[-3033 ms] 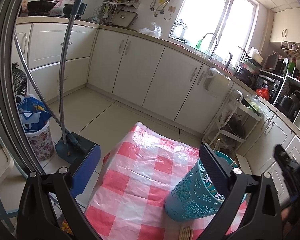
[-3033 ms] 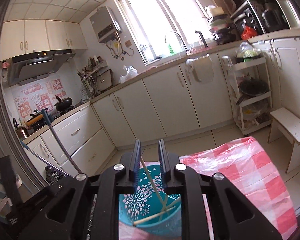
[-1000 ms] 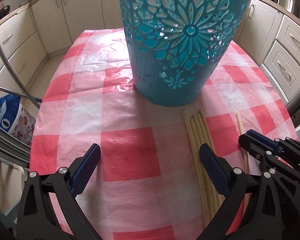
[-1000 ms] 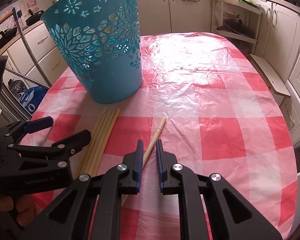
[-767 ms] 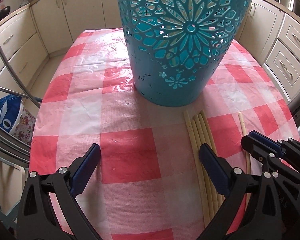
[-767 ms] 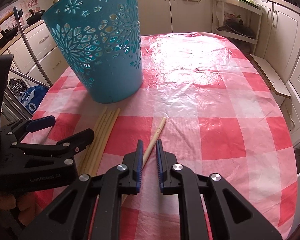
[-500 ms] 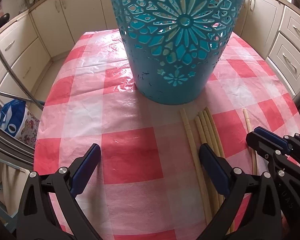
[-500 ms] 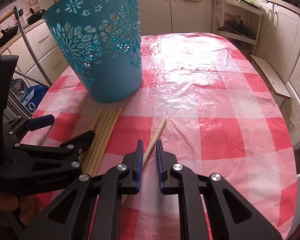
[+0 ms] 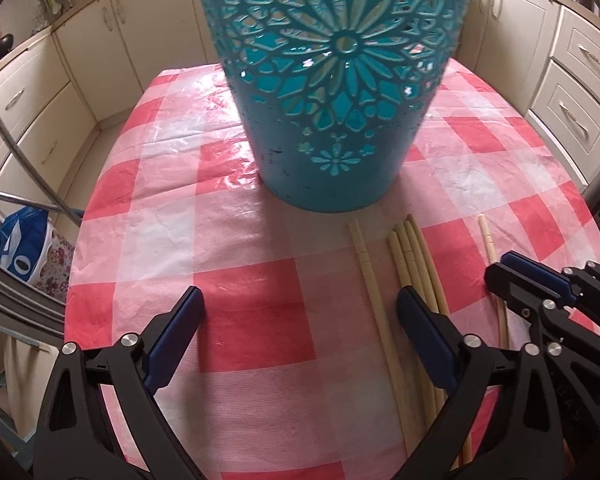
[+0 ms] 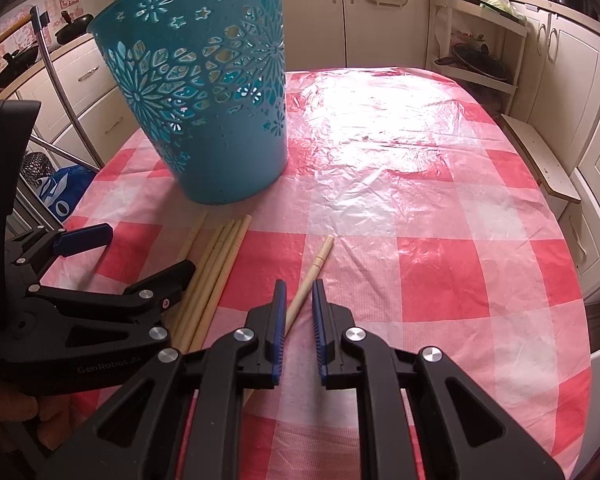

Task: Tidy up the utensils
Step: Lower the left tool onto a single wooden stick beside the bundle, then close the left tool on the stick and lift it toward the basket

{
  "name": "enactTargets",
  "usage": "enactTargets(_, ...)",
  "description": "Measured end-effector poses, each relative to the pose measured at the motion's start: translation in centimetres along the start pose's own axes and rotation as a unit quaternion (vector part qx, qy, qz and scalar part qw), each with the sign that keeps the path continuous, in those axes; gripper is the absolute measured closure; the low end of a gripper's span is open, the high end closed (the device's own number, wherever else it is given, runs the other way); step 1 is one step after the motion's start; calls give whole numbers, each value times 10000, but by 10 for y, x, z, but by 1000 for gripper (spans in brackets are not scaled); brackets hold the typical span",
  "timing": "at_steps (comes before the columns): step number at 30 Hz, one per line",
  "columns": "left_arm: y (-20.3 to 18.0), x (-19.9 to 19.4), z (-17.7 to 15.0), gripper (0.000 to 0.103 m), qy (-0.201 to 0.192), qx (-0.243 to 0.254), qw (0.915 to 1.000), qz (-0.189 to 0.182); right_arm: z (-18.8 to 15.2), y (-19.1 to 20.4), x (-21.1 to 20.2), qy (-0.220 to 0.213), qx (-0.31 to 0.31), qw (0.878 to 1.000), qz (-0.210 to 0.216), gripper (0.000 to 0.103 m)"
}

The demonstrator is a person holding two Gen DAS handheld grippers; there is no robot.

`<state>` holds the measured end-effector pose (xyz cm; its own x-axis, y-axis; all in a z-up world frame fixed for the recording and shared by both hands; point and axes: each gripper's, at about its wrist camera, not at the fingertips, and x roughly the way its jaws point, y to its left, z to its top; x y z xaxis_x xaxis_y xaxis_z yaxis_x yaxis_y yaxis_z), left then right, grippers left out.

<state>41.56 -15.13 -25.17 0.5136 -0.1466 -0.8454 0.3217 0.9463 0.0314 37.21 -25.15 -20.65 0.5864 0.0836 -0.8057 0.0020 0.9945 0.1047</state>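
A teal cut-out basket (image 9: pixel 332 80) (image 10: pixel 204 92) stands upright on the red-and-white checked tablecloth (image 9: pixel 236 248) (image 10: pixel 420 208). Several pale wooden chopsticks (image 9: pixel 410 264) (image 10: pixel 220 264) lie side by side in front of it; one (image 9: pixel 370 276) sits slightly apart on the left. A single chopstick (image 10: pixel 314 268) (image 9: pixel 488 240) lies further right. My left gripper (image 9: pixel 298 308) is wide open low over the cloth, its right finger by the bundle. My right gripper (image 10: pixel 299 304) is narrowly open, its jaws on either side of the single chopstick, not closed on it.
Cream kitchen cabinets (image 10: pixel 560 64) surround the table. A wooden stool (image 10: pixel 540 160) stands off the table's right edge. A blue bag (image 9: pixel 16 240) and metal chair tubing (image 9: pixel 20 160) are at the left. A wire rack with pans (image 10: pixel 480 64) stands behind.
My left gripper has shifted right and closer to the basket; one chopstick has separated leftwards from the bundle. My right gripper has stayed over the single chopstick with the same narrow opening.
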Motion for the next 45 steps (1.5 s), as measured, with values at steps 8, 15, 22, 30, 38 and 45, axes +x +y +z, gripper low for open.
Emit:
enactTargets(8, -7, -2, 0, 24, -86, 98, 9998, -154, 1, 2, 1, -5, 33, 10000, -54, 89)
enactTargets(15, -13, -10, -2, 82, -153, 384, 9978, -508, 0, 11, 1, 95, -251, 9995, 145, 92)
enactTargets(22, 3, -12, -1, 93, 110, 25, 9954, -950, 3, 6, 3, 63, -197, 9998, -49, 92)
enactTargets(30, 1, -6, 6, 67, 72, 10, 9973, -730, 6, 5, 5, 72, -149, 9999, -5, 92)
enactTargets(38, 6, -2, 13, 93, 230, 11, 9952, -956, 7, 1, 5, 115, -99, 9998, 149, 93)
enactTargets(45, -11, 2, 18, 95, 91, 458, 9974, -547, 7, 1, 5, 132, -160, 9997, 131, 93)
